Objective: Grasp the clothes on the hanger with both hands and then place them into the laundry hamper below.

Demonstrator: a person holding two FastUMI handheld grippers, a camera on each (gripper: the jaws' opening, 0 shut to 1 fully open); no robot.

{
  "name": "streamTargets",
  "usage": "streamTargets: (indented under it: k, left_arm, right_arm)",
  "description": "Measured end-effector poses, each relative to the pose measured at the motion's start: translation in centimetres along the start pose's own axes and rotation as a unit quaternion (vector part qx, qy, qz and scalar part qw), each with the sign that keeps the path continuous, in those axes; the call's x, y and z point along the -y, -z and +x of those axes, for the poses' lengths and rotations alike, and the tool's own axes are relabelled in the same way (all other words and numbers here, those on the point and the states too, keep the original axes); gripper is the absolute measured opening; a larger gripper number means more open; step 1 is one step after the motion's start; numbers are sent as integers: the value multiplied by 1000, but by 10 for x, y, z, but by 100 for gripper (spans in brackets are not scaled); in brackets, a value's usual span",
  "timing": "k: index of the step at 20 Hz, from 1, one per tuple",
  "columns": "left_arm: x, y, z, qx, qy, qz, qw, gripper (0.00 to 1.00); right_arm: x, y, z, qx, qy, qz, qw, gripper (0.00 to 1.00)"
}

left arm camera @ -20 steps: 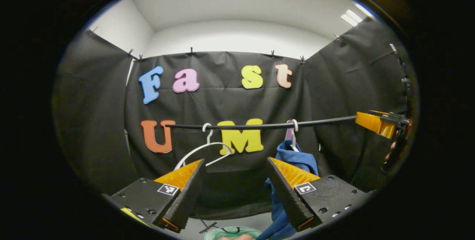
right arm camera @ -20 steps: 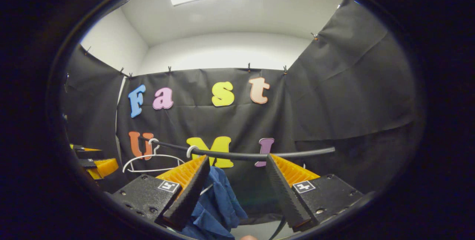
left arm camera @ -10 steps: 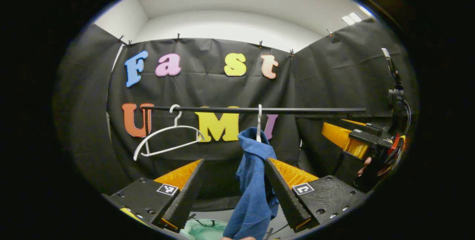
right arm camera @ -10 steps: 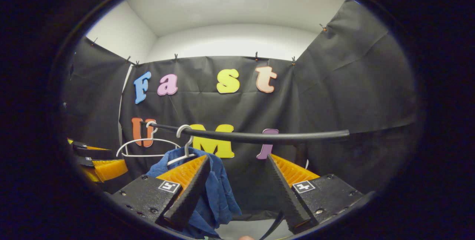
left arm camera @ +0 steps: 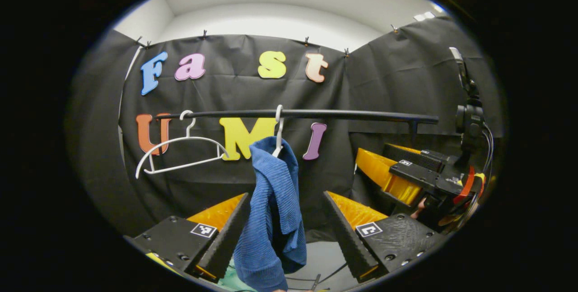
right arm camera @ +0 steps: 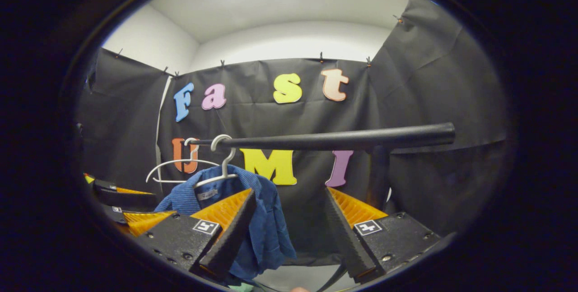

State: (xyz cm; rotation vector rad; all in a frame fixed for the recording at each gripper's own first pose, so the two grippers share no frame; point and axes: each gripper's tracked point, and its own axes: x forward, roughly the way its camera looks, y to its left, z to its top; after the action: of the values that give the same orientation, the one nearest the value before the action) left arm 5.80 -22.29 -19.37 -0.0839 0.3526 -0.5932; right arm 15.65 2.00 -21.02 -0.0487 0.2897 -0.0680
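Blue shirt [left arm camera: 275, 201] hangs on a white hanger [left arm camera: 278, 132] from the black rail [left arm camera: 316, 114], dangling between the spread fingers of the left gripper [left arm camera: 283, 233]; the right gripper [right arm camera: 289, 229], also spread wide, has it just left of its gap

No wording can be made out. The blue shirt [right arm camera: 266, 220] has a small grey neck label [right arm camera: 207, 195] at eight o'clock in the right gripper view, too small to read. Square black-and-white marker tags [left arm camera: 202, 230] on the left gripper [left arm camera: 285, 194] and the right gripper [right arm camera: 290, 190] show patterns, not letters.
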Motion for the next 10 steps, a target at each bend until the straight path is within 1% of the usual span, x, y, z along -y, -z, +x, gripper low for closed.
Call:
streamTargets:
  k: [1, 3, 4, 6, 7, 8, 9, 10]
  left_arm:
    - [2, -1, 2, 2, 0, 2, 1000, 100]
    - [6, -13, 0, 20, -2, 16, 1000, 100]
    - [11, -23, -1, 32, 3, 18, 999, 96]
    - [26, -37, -4, 54, 33, 13, 998, 95]
    - [33, -38, -3, 55, 48, 12, 997, 100]
    - [34, -34, -2, 47, 54, 12, 997, 100]
    - [33, -27, -1, 35, 57, 10, 998, 100]
    - [32, -18, 4, 19, 58, 4, 998, 95]
  right_arm:
    - [-1, 1, 2, 1, -3, -3, 1000, 94]
    - [-5, 6, 5, 0, -12, -4, 1000, 94]
    - [-6, 9, 6, -2, -16, -5, 1000, 94]
    - [-5, 12, 8, -3, -19, -2, 1000, 94]
    - [-5, 11, 9, -2, -20, 1, 1000, 98]
    - [-4, 11, 9, -1, -20, 5, 1000, 94]
    - [-4, 11, 10, 0, -21, 8, 1000, 94]
    - [-4, 11, 10, 0, -20, 8, 1000, 98]
